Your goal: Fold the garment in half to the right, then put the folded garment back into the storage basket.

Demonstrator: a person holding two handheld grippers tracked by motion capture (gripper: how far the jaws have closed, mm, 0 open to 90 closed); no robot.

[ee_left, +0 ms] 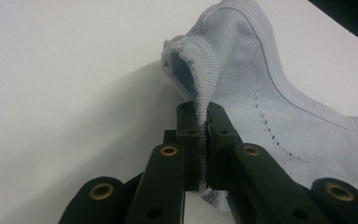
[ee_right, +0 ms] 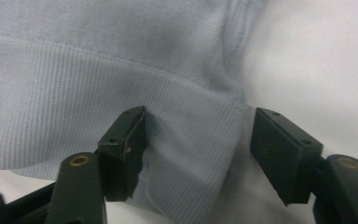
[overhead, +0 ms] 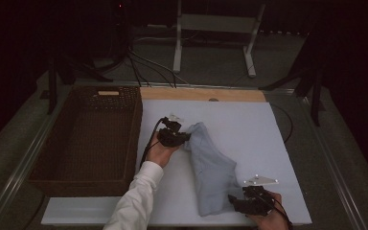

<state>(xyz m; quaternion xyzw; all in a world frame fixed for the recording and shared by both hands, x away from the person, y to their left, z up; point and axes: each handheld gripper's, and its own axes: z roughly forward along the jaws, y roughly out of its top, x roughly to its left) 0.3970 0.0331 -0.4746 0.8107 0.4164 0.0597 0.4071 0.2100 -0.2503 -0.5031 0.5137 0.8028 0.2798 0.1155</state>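
A pale blue garment [overhead: 212, 167] is seen lying on the white board [overhead: 268, 143], its long axis running from the board's middle toward the near edge, slightly right of centre. The far end is bunched and lifted where the left gripper [overhead: 184, 138] is clamped on it; in the left gripper view the jaws are pressed together on a ribbed hem [ee_left: 202, 100], with the cloth [ee_left: 279, 116] trailing away to the right of the jaws. The near end is approached by the right gripper [overhead: 231, 200], held at the board's near edge toward the right corner. In the right gripper view the jaws are seen apart, straddling the corner of the ribbed band [ee_right: 186, 140]: the left pad [ee_right: 126, 140] lies on or against the fabric, the right pad [ee_right: 279, 149] stands clear of it over bare board. No grip is judged made there yet. The relation on which the next move is judged to turn: the band's corner lies directly ahead of and between the right jaws, so closing alone should catch it, provided the right pad meets cloth rather than board. The right gripper is the nearer to this free end. A wicker basket [overhead: 91, 139] stands along the board's left edge, just beside the left hand [overhead: 159, 152].
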